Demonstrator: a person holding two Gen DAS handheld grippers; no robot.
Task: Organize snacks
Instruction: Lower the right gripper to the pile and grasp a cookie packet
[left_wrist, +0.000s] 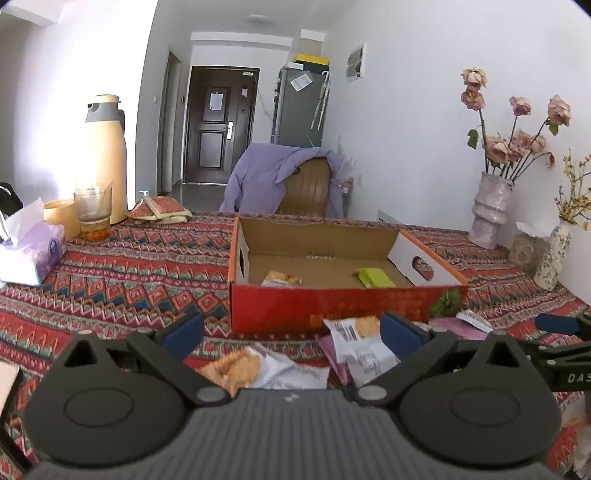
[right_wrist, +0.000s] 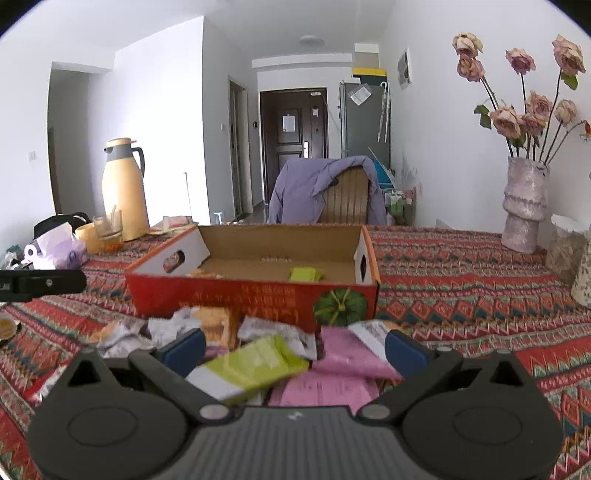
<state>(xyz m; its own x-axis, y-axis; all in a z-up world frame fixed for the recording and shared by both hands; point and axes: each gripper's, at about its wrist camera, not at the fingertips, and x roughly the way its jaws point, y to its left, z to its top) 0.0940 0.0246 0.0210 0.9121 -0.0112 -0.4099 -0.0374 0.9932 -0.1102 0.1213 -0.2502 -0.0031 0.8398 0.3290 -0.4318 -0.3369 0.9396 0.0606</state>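
The left hand-held gripper (left_wrist: 291, 328) hovers low over the bench (left_wrist: 122, 266) with its blue pads spread wide and nothing between them. Under it lie a cracker packet (left_wrist: 236, 367) at about 7 o'clock and a white packet (left_wrist: 354, 341) at about 4 o'clock, near the right pad.

The right hand-held gripper (right_wrist: 293, 349) is equally wide open and holds nothing. A green packet (right_wrist: 255, 363) lies tilted on the pile between its fingers, though I cannot tell whether a pad touches it. Pink packets (right_wrist: 347, 363) sit at 3 o'clock of the green one, and crumpled white wrappers (right_wrist: 147, 332) at 10 o'clock.

Just beyond the pile, at 12 o'clock, stands the open red box (right_wrist: 255, 295). Inside it a green packet (right_wrist: 304, 274) lies toward the right and a cracker packet (left_wrist: 280, 278) toward the left.

Farther off on the bench, a flask (right_wrist: 123, 188) stands at 10 o'clock and a vase (right_wrist: 524, 205) of dried roses at 2 o'clock.
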